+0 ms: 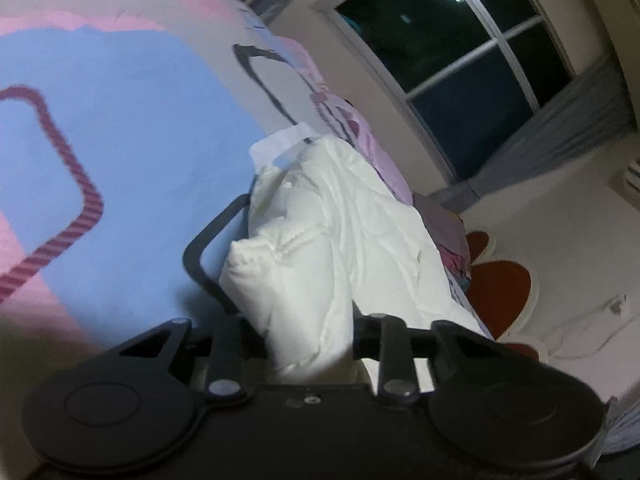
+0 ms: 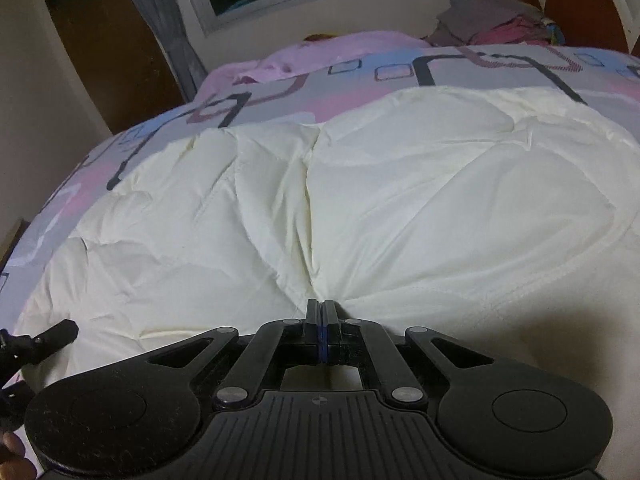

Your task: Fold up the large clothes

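A large white quilted garment (image 2: pixel 360 184) lies spread over a bed with a pink, blue and grey patterned cover (image 2: pixel 280 92). My right gripper (image 2: pixel 322 308) is shut, pinching the garment's near edge, and folds radiate from the pinch. In the left wrist view the same white garment (image 1: pixel 320 240) hangs bunched and lifted, running down between the fingers of my left gripper (image 1: pixel 312 336), which is shut on it. Its fingertips are hidden by the fabric. The bed cover (image 1: pixel 120 140) fills the left of that view. The left gripper's tip also shows in the right wrist view (image 2: pixel 48 338).
A pink cloth (image 2: pixel 340 48) and a pile of clothes (image 2: pixel 492 24) lie at the far side of the bed. A red and white headboard (image 2: pixel 572 0) stands at the right. A dark window (image 1: pixel 452 36), grey curtains (image 2: pixel 160 12) and a brown door (image 2: pixel 104 48) line the walls.
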`<state>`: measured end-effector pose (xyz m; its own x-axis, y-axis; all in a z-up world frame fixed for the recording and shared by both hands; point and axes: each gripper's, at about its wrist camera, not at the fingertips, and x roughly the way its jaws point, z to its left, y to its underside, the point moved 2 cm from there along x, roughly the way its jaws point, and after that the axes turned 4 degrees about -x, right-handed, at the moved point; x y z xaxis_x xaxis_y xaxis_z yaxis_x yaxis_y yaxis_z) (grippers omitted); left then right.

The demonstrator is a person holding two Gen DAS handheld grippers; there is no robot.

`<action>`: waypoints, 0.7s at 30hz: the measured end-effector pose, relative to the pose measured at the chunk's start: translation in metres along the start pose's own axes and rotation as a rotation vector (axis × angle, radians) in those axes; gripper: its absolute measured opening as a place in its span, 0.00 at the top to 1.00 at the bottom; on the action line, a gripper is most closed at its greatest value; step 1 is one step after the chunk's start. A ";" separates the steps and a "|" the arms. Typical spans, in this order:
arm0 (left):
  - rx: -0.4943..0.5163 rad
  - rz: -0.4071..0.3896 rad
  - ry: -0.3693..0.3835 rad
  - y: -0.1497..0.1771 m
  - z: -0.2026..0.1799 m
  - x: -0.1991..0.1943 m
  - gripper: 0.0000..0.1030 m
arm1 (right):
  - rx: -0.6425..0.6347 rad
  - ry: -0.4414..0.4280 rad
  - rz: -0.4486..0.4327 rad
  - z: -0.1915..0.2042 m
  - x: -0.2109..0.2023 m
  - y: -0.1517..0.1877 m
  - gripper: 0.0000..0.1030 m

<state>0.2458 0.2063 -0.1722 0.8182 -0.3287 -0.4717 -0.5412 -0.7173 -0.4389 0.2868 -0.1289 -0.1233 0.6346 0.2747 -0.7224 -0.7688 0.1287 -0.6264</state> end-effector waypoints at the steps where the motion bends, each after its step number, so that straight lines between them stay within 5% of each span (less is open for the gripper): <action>1: 0.000 0.002 0.001 0.000 0.000 0.000 0.74 | 0.008 0.000 -0.002 0.001 -0.004 -0.003 1.00; 4: 0.025 0.007 -0.007 0.000 -0.001 -0.003 0.73 | -0.007 -0.024 -0.088 0.008 -0.023 -0.018 1.00; 9: 0.009 -0.027 -0.024 0.001 0.003 -0.005 0.62 | 0.028 -0.011 0.009 0.004 0.003 -0.011 1.00; 12: 0.003 -0.013 -0.004 0.000 0.002 0.001 0.73 | 0.042 -0.020 0.006 -0.003 0.013 -0.003 1.00; 19: 0.295 -0.064 0.134 -0.008 -0.087 -0.018 0.80 | 0.045 -0.036 0.002 -0.011 0.012 0.000 1.00; 21: 0.424 -0.057 0.140 -0.002 -0.126 -0.019 0.80 | 0.129 -0.056 -0.086 -0.024 -0.014 -0.003 1.00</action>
<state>0.2557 0.1367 -0.0660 0.8514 -0.3968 -0.3430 -0.5027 -0.4310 -0.7493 0.2820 -0.1557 -0.1181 0.6961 0.3098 -0.6477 -0.7177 0.2747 -0.6399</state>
